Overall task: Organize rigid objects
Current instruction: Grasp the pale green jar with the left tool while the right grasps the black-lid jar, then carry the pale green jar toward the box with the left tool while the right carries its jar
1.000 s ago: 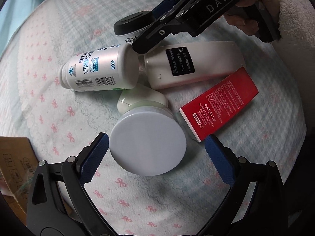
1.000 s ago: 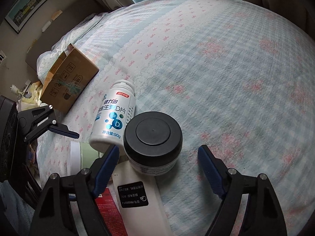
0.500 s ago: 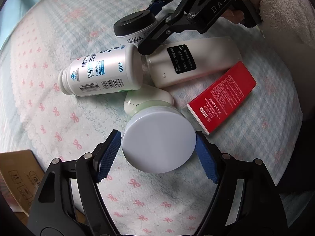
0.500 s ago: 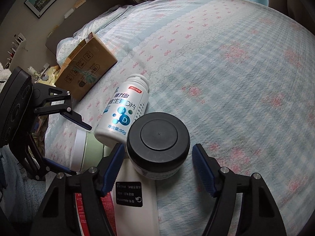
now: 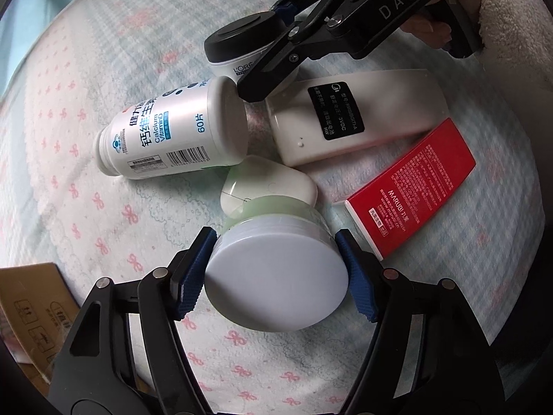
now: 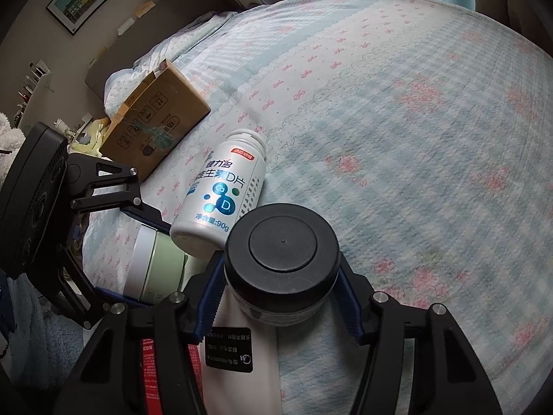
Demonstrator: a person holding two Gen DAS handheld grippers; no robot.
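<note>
A pale green jar with a white lid point(image 5: 276, 276) stands on the bedspread between the blue pads of my left gripper point(image 5: 274, 273). The jaws are closing and both pads touch its sides. My right gripper point(image 6: 280, 297) is closing on a white jar with a black lid point(image 6: 283, 242), and its pads rest against the jar's body. In the left wrist view that black-lidded jar point(image 5: 242, 38) sits at the top, under the right gripper's fingers. A white vitamin bottle point(image 5: 172, 131) lies on its side between the two jars.
A white remote point(image 5: 352, 117), a red carton point(image 5: 411, 186) and a small white case point(image 5: 269, 186) lie close to the jars. An open cardboard box point(image 6: 155, 121) stands at the bed's far left. The checked bedspread point(image 6: 414, 103) stretches away to the right.
Both pairs of jaws have narrowed from wide apart to touching their jars. The left gripper has shifted so that the green jar sits between its pads. The right gripper has kept its place.
</note>
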